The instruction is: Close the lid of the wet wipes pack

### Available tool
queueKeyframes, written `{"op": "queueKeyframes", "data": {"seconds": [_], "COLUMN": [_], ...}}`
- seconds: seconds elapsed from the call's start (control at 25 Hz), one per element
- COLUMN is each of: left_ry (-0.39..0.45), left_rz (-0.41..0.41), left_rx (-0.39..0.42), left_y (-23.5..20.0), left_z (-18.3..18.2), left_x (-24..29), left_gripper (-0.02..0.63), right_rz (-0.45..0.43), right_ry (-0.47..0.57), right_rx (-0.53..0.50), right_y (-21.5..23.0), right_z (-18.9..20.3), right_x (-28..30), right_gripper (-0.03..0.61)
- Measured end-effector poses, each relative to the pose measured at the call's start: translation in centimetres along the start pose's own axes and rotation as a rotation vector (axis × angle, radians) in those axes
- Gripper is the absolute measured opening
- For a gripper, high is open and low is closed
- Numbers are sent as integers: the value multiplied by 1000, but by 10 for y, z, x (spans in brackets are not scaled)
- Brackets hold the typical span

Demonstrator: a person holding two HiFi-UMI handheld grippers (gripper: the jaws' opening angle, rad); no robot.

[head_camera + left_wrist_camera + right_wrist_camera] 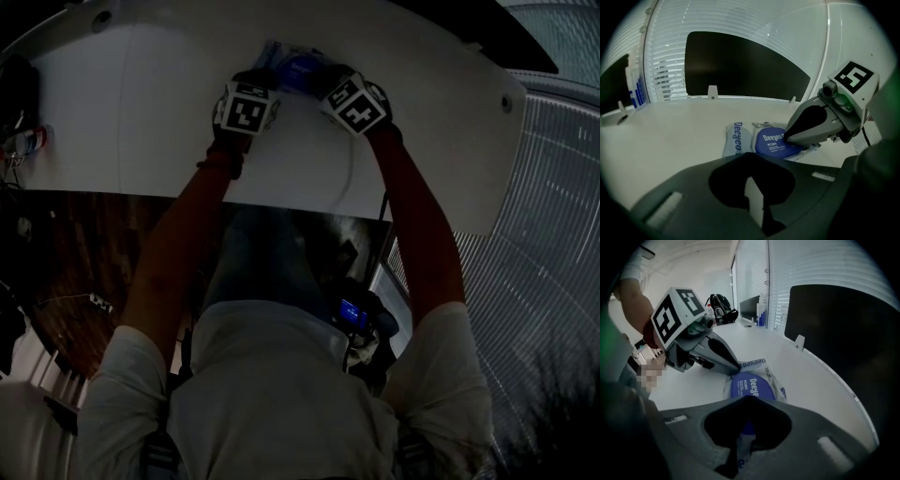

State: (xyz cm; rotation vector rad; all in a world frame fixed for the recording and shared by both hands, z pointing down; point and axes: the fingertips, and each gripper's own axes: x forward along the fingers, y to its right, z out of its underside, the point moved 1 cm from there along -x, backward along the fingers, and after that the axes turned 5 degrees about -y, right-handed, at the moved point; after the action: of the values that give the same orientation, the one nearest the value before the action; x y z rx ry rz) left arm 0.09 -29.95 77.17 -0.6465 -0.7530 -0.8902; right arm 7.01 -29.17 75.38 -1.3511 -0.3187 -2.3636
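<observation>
The wet wipes pack (298,66) lies on the white table (141,112) at its far edge, between my two grippers. Its round blue lid (772,143) lies flat on the pale wrapper (736,139). My right gripper (787,137) rests its tip on the lid's right edge. My left gripper (732,370) touches the pack's edge beside the lid (750,387). Each gripper's own view shows its jaws, left gripper (750,180) and right gripper (742,433), drawn together to a thin slit with nothing held. Both marker cubes show in the head view, on the left gripper (265,84) and the right gripper (325,86).
A dark panel (745,61) stands behind the table's back rim, with window blinds (665,70) beyond. A black backpack (721,303) and bottles (636,89) sit at the table's far end. The curved front edge (309,202) runs close to the person's body.
</observation>
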Motion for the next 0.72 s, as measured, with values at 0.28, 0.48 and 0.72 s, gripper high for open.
{"op": "queueKeyframes", "data": {"seconds": [0.28,0.48,0.72], "left_ry": [-3,1,21], "left_rz": [-2,11,6], "left_rx": [17,5,11], "left_y": [1,0,0], "left_z": [-2,-4,-6], "left_x": [0,-3,-37], "left_gripper": [2,2,2], "right_rz": [39,67,122], "right_ry": [-146,-155,-11], "right_rx": [-127,-107,51], "right_y": [0,-1,-1], "right_z": [0,-2,-12], "right_x": [7,8,-27], "right_gripper": [0,0,0]}}
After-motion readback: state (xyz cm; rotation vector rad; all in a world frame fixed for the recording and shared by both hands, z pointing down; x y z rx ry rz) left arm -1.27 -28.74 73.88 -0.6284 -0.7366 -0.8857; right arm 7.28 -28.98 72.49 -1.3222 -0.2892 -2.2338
